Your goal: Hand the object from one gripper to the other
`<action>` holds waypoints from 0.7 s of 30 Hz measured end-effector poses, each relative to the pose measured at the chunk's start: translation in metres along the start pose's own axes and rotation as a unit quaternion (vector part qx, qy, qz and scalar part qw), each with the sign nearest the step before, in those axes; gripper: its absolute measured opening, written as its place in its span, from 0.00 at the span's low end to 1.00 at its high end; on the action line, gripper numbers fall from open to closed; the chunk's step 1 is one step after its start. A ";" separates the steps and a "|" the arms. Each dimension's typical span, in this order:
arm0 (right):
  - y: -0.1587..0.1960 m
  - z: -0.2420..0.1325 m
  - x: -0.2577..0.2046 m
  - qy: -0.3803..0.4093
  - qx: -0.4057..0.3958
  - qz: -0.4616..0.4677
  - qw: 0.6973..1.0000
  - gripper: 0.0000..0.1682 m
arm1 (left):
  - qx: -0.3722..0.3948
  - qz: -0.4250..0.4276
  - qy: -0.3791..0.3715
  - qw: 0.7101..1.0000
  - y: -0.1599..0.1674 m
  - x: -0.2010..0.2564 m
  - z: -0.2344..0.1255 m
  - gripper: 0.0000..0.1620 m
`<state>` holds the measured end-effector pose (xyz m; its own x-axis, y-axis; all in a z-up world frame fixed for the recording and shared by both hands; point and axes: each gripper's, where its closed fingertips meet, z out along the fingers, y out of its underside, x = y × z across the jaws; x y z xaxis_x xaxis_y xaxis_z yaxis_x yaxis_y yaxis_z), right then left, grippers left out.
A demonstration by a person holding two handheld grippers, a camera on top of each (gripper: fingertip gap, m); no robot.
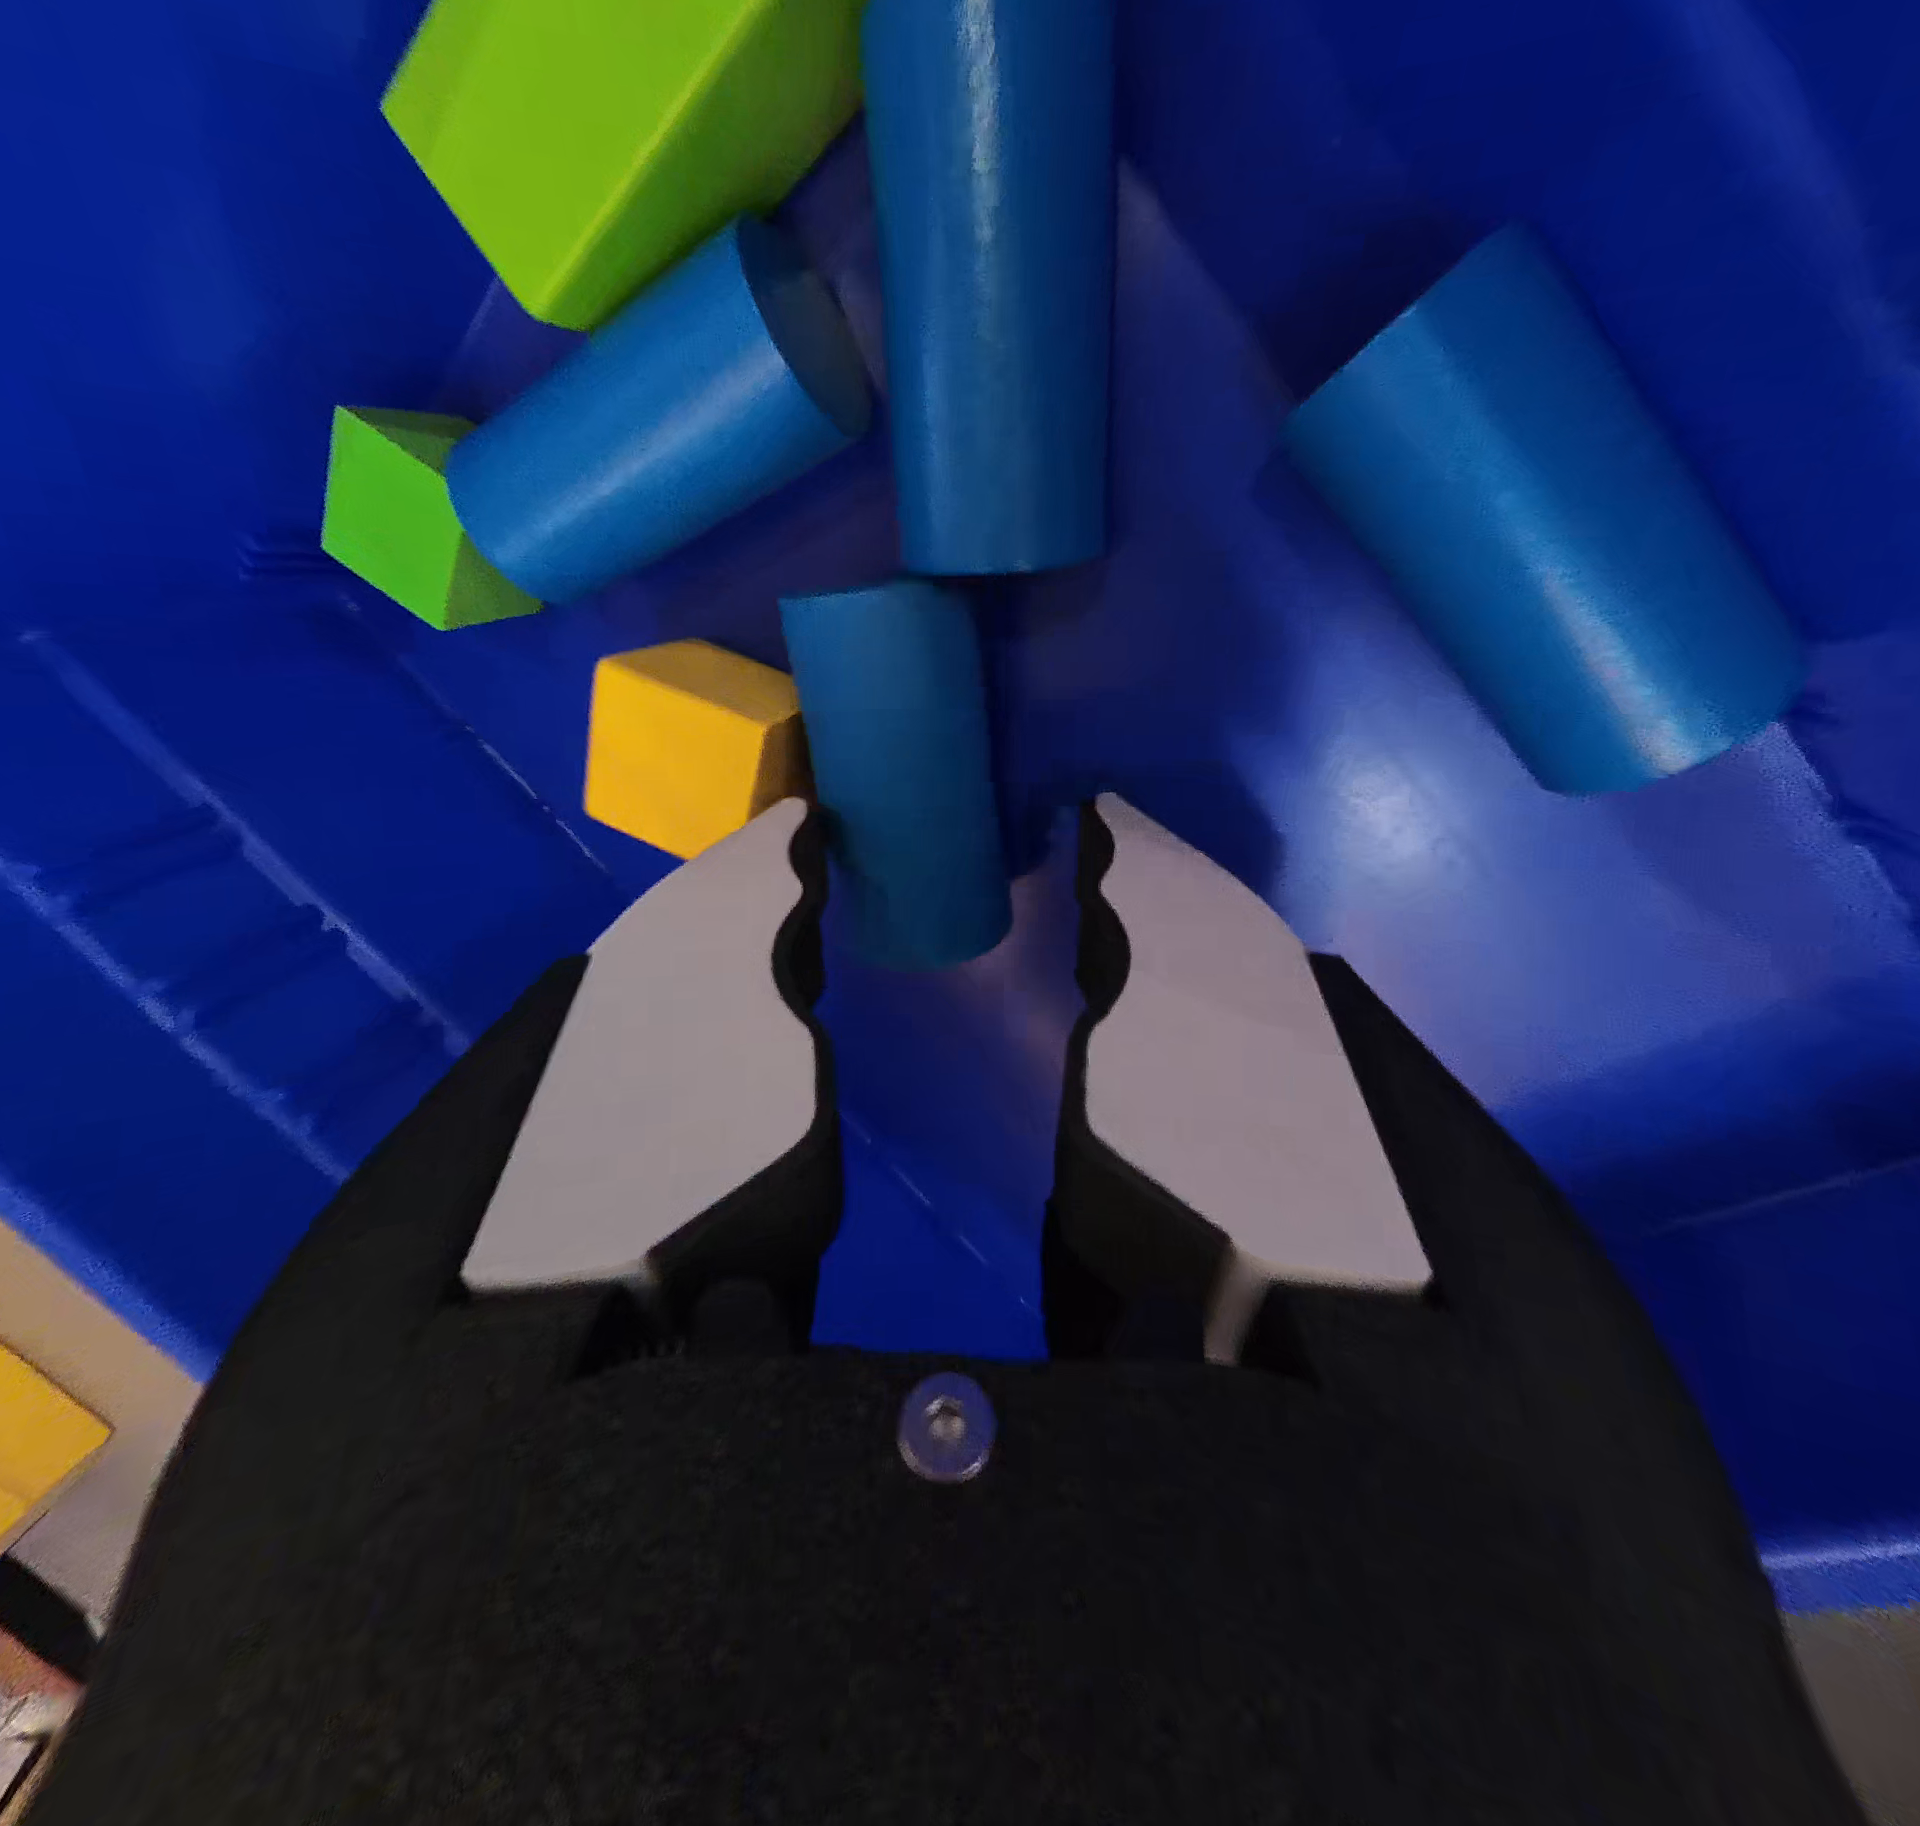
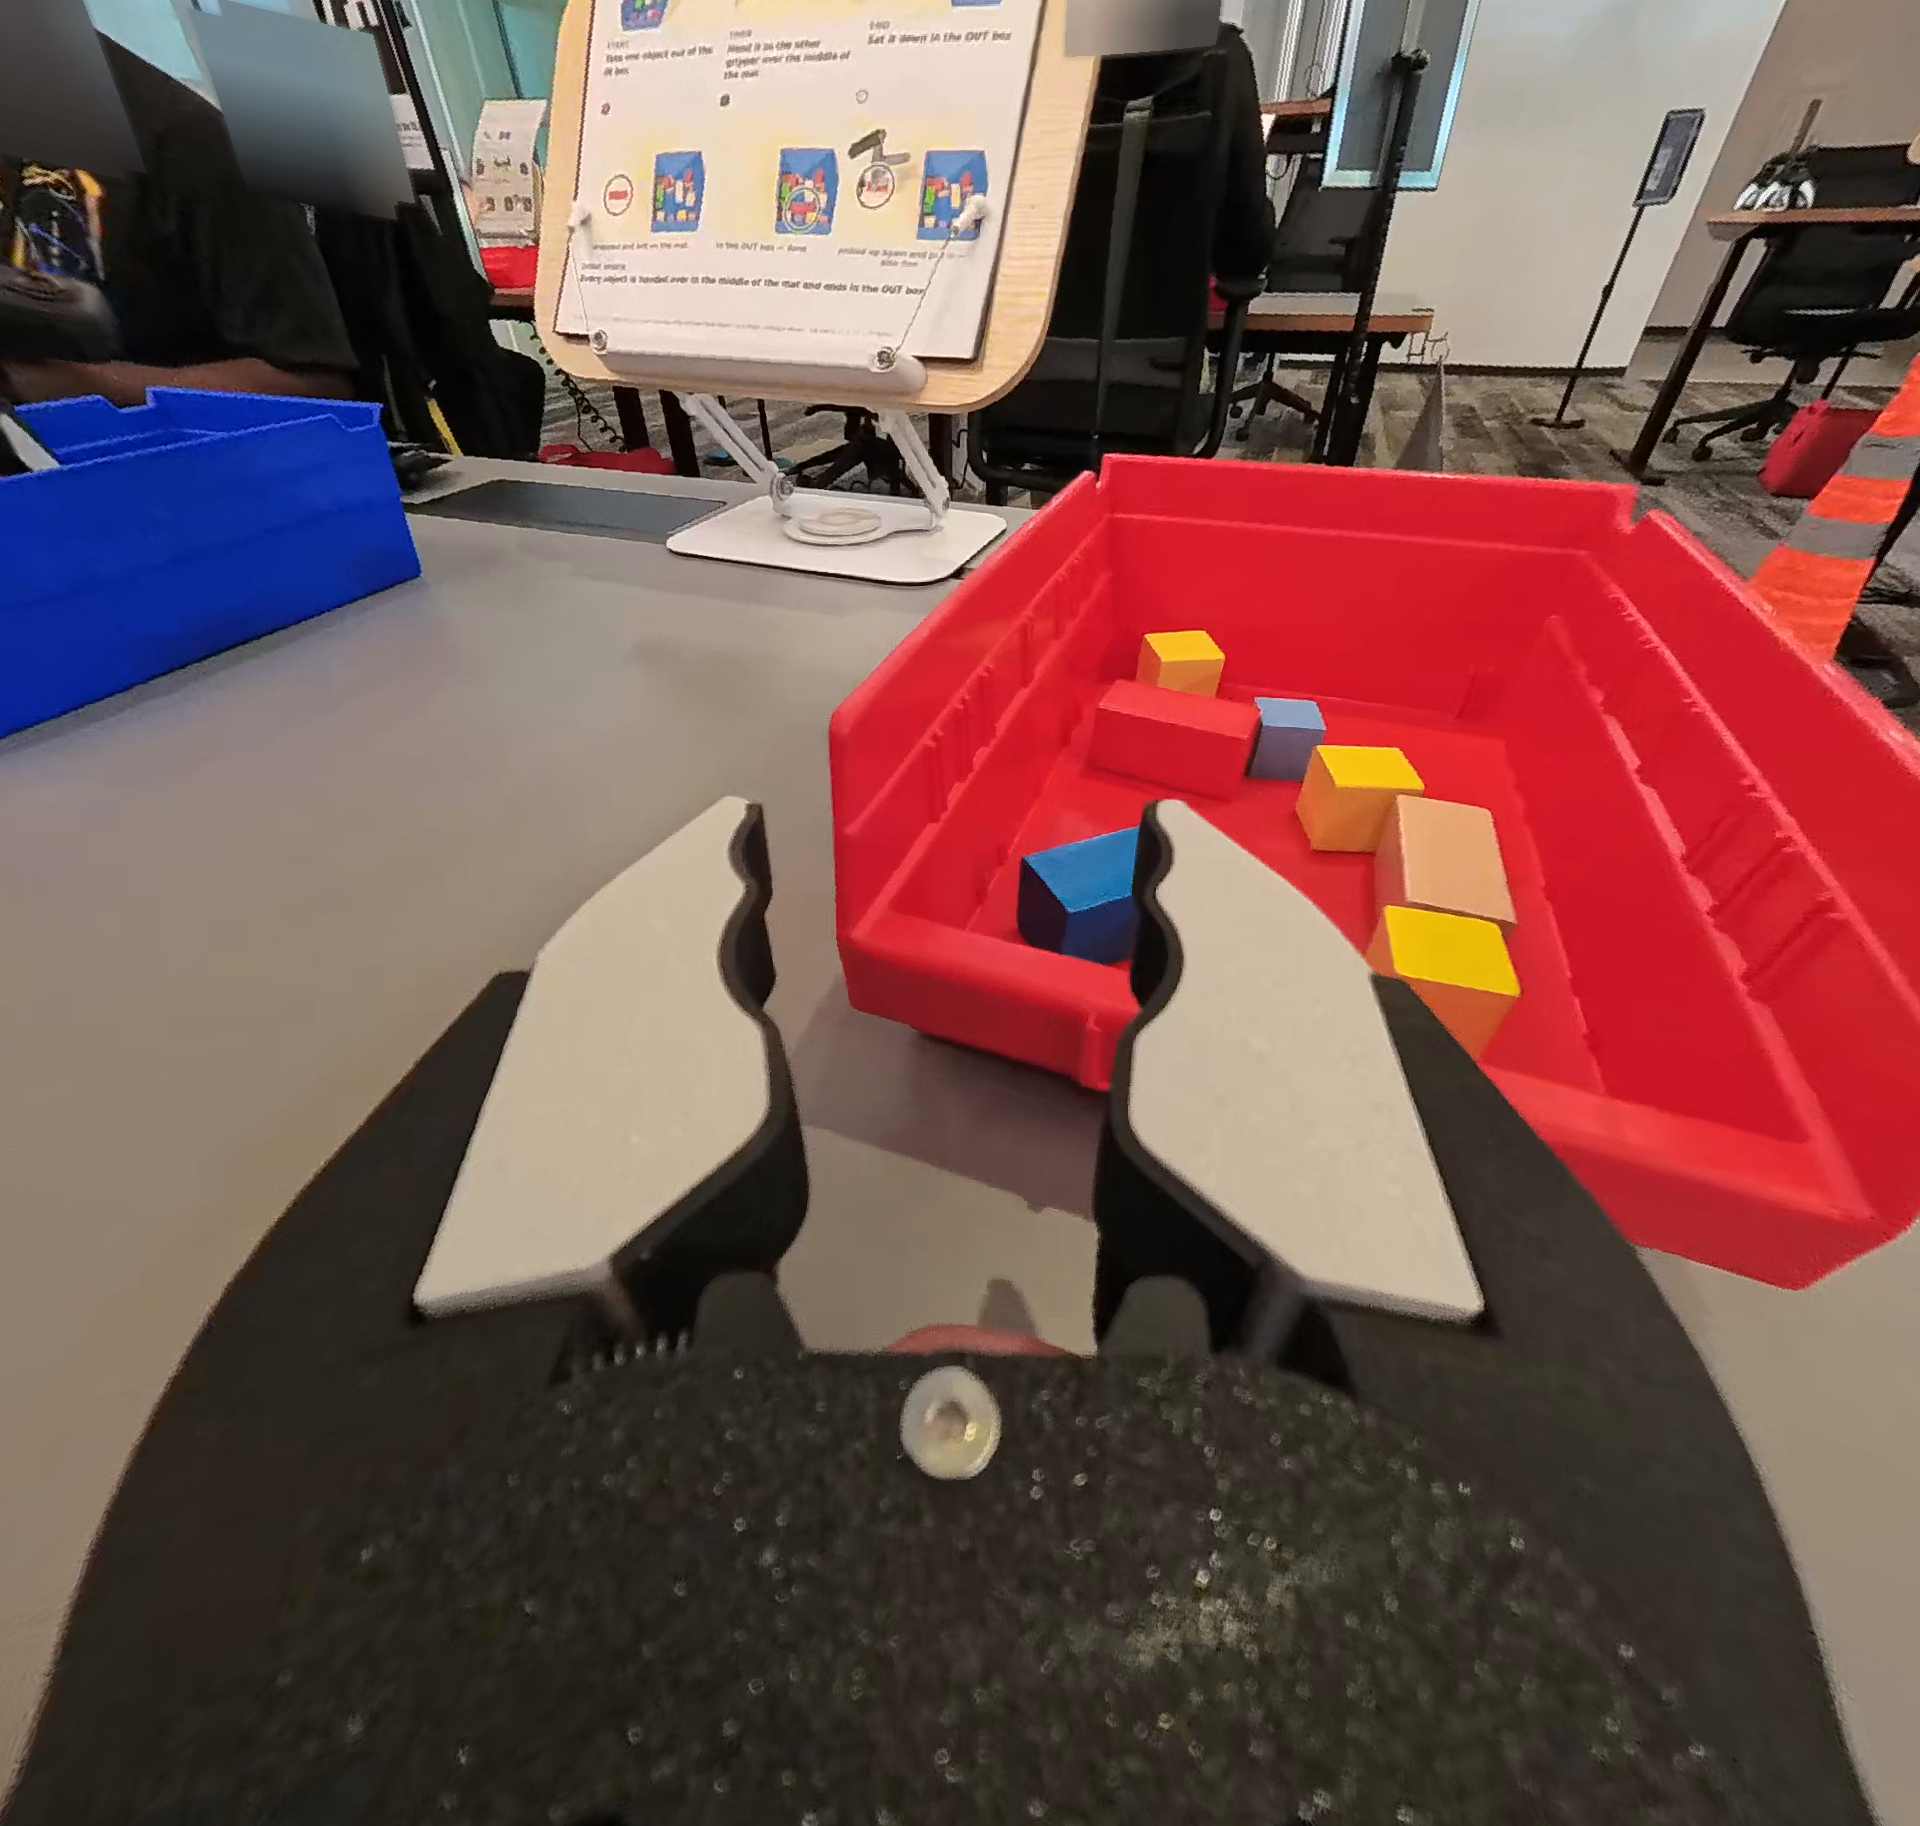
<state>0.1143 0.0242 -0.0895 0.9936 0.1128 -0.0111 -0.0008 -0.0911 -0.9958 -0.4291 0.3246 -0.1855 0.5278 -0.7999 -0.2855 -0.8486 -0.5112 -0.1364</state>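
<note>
- The blue bin (image 1: 1455, 945) looks like moulded plastic, smooth and glossy, with a bright sheen on its floor.
- The blue cylinder (image 1: 904, 779) between the left claw (image 1: 951, 820) tips has a painted, satin look; the green block (image 1: 623, 103) and yellow cube (image 1: 675, 737) look matt.
- The claw body (image 1: 935, 1620) is black with a grainy, rough texture; the finger (image 1: 707, 1049) faces are flat, matt grey.
- The red bin (image 2: 1351, 1184) is ribbed plastic, faintly shiny.
- The bench (image 2: 416, 789) is smooth matt grey.
- The stand board (image 2: 997, 363) has a pale wood look and holds a paper sheet (image 2: 800, 114).
</note>
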 end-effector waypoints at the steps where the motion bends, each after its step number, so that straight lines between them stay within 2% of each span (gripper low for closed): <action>1: 0.001 0.001 -0.001 -0.001 -0.002 -0.002 1.000 0.40 | 0.007 -0.004 0.004 1.000 -0.003 -0.001 0.001 0.25; 4: 0.002 0.003 -0.005 -0.007 -0.006 -0.004 1.000 0.40 | 0.008 -0.008 0.019 1.000 -0.007 -0.001 0.003 0.20; 8: 0.001 0.004 -0.009 -0.014 -0.004 -0.004 1.000 0.39 | 0.001 -0.040 0.026 0.999 -0.006 -0.004 0.000 0.20; 12: -0.003 0.001 -0.017 -0.025 0.001 -0.012 1.000 0.39 | 0.121 -0.129 0.064 0.982 -0.018 -0.002 -0.037 0.20; 14: -0.011 0.005 -0.024 -0.043 0.008 -0.039 0.998 0.38 | 0.211 -0.190 0.112 0.952 -0.025 0.003 -0.069 0.20; 16: -0.023 0.015 -0.038 -0.078 0.021 -0.073 0.994 0.38 | 0.292 -0.243 0.167 0.910 -0.034 0.011 -0.103 0.20; 19: -0.044 0.043 -0.070 -0.160 0.034 -0.116 0.980 0.44 | 0.411 -0.299 0.287 0.812 -0.057 0.035 -0.162 0.19; 21: -0.058 0.068 -0.098 -0.225 0.035 -0.121 0.966 0.50 | 0.461 -0.306 0.375 0.744 -0.076 0.060 -0.198 0.19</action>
<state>0.0089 0.0858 -0.0372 0.8153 0.5433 0.2003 0.2023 0.0568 -0.9777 -0.3256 0.2533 -0.0039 0.4040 -0.6339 0.6595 0.0768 -0.6949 -0.7150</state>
